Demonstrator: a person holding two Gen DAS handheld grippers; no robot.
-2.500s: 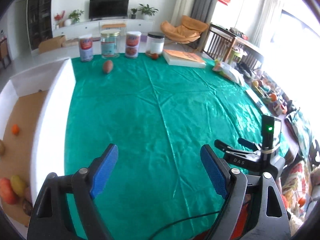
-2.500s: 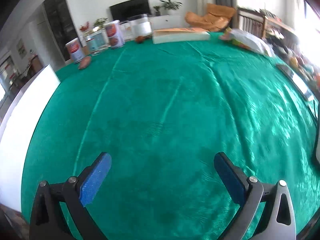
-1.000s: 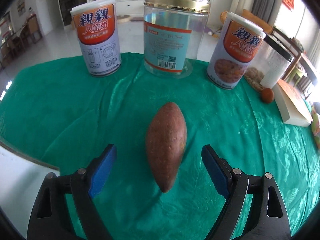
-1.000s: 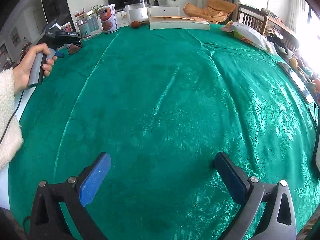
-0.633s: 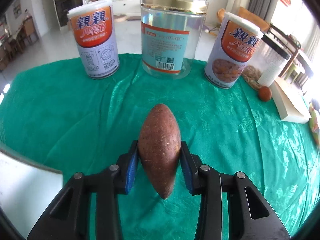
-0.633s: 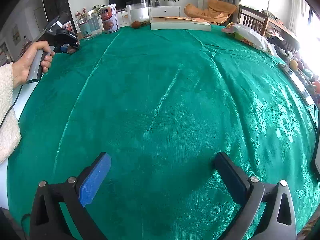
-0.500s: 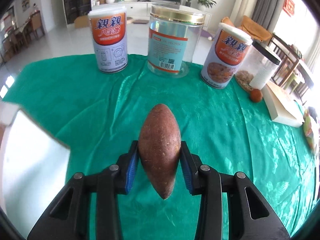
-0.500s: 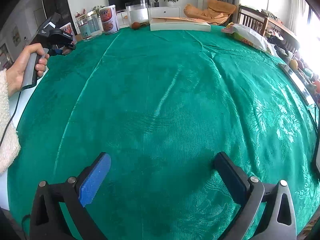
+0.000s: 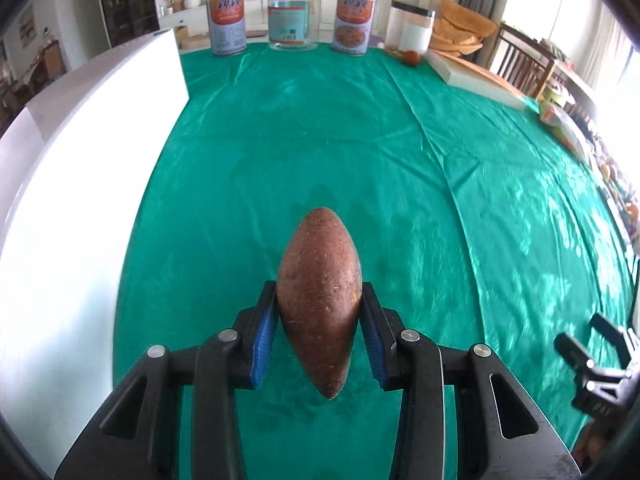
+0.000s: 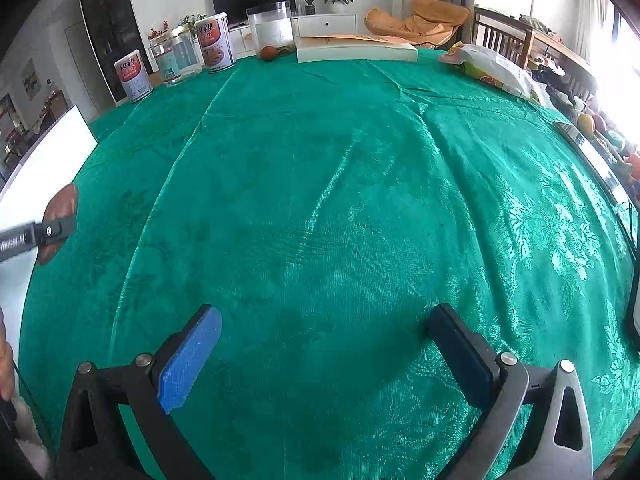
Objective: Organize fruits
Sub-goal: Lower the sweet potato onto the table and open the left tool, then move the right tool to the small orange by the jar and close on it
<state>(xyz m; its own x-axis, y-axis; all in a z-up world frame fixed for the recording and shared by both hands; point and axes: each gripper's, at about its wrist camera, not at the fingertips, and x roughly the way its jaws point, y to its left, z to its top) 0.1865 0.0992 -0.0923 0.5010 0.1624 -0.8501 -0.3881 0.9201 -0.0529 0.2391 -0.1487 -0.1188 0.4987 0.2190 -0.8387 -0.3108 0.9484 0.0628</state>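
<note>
My left gripper (image 9: 319, 300) is shut on a reddish-brown sweet potato (image 9: 320, 276), which hangs lengthwise between the blue pads above the green tablecloth (image 9: 320, 140). A white box wall (image 9: 80, 168) stands just to its left. The right wrist view catches the same sweet potato (image 10: 62, 202) and the left gripper (image 10: 56, 228) at its left edge, next to the white box wall (image 10: 48, 148). My right gripper (image 10: 324, 316) is open over bare green cloth with nothing between its fingers. A small round brown fruit (image 9: 411, 57) lies at the far edge by a clear jar.
Two printed cans (image 9: 226, 26) (image 9: 355, 24) and a clear jar (image 9: 294, 16) line the far edge. A black-lidded jar (image 9: 410, 26), a flat book (image 9: 476, 76) and a snack bag (image 10: 492, 66) sit at the back right. More fruit lies off the table's right side (image 10: 586, 122).
The left gripper closed on the sweet potato, lifted it, and carried it back from the cans toward the near side, alongside the white box. The right gripper stayed still and open.
</note>
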